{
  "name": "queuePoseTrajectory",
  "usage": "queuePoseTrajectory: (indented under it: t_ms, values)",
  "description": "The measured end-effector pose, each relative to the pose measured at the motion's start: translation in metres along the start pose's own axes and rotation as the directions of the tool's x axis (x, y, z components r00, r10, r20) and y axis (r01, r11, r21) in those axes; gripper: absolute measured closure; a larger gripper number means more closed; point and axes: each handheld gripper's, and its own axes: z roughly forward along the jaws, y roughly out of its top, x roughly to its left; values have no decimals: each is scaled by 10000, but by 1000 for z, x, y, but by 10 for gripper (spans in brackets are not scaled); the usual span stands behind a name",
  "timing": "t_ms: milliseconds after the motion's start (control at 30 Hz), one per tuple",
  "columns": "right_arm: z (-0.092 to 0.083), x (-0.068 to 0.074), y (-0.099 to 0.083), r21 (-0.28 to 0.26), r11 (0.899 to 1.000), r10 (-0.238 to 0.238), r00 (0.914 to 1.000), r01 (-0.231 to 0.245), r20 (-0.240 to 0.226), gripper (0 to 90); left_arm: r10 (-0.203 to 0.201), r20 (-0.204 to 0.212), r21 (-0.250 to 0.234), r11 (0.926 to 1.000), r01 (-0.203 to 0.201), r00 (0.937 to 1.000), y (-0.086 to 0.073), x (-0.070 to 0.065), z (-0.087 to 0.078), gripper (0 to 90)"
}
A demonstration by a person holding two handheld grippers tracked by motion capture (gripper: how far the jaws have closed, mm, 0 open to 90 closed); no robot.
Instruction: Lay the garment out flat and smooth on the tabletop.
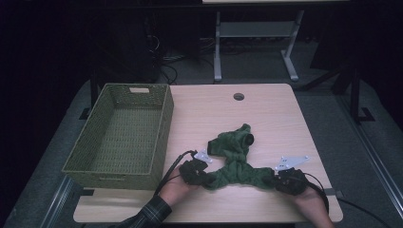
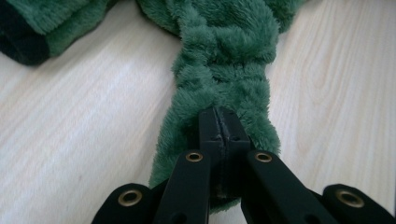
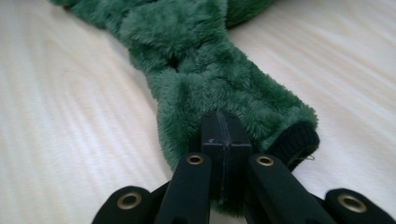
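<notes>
Fuzzy green garment (image 1: 233,164) bunched on pale wood table (image 1: 280,118), both grippers' fingers (image 2: 219,133) pinching its plush ends.

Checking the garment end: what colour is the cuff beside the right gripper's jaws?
Black, on the green fleece garment; the cuff shows best in the right gripper view.

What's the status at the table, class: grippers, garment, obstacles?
Left gripper shut on green fleece garment, near end. Right gripper shut on its other end. Wicker basket stands left, apart.
</notes>
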Motion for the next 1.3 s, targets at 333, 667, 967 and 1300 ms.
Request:
queuePoseTrajectory:
  t_ms: [333,667,967,1300]
  values:
    - [-4,9,0,-161,9998,-76,9997,72,-224,803,64,-92,-249,9997,-66,9999,4,-1,-10,804]
    - [-11,-9,31,-928,9953,320,9990,-288,324,647,-373,-824,-1046,9941,286,9959,31,19,-21,621]
    - [-9,-25,73,-1258,9913,462,9978,-398,480,562,-880,-1449,-1371,9882,681,9855,46,49,-25,489]
    - [2,-38,104,-1552,9865,568,9980,-516,290,498,-1170,-1769,-1628,9827,882,9772,48,70,-13,402]
